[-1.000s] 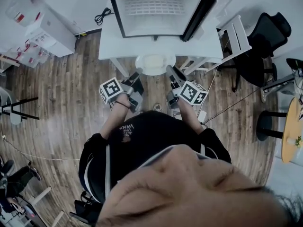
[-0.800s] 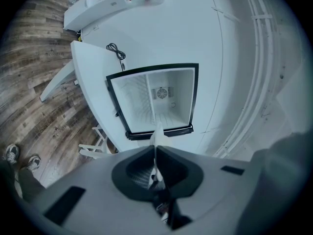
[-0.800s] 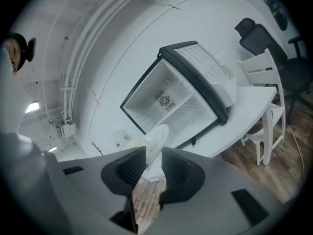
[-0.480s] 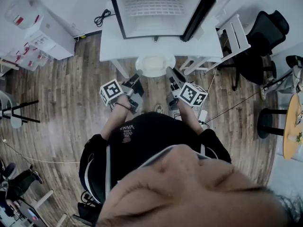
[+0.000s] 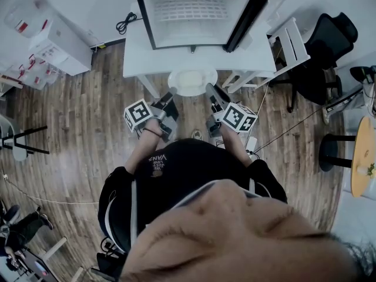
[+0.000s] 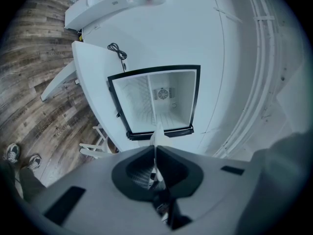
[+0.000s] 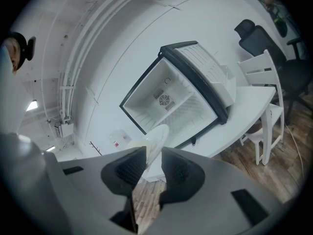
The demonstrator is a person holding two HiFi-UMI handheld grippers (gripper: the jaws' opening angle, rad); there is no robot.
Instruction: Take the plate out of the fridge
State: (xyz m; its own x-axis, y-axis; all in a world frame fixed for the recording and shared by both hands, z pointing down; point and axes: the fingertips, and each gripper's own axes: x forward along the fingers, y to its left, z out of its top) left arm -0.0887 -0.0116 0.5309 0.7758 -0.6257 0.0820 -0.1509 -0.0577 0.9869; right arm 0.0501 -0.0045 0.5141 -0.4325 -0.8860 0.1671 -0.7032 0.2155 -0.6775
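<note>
A white plate (image 5: 192, 80) hangs in the air just in front of the white table (image 5: 138, 54), below the open, empty fridge (image 5: 191, 10). My left gripper (image 5: 173, 93) is shut on the plate's left rim. In the left gripper view the plate (image 6: 157, 131) shows edge-on, pinched between the closed jaws of that gripper (image 6: 155, 148). My right gripper (image 5: 210, 89) holds the plate's right rim. In the right gripper view the plate (image 7: 155, 137) sits between the jaws of that gripper (image 7: 153, 153), which stand a little apart around it.
The fridge door (image 5: 258, 4) swings open to the right. A white chair (image 5: 291, 43) and a black office chair (image 5: 329, 51) stand right of the table. A black cable (image 5: 124, 21) lies at the table's back left. White cabinets (image 5: 59, 40) stand far left on the wooden floor.
</note>
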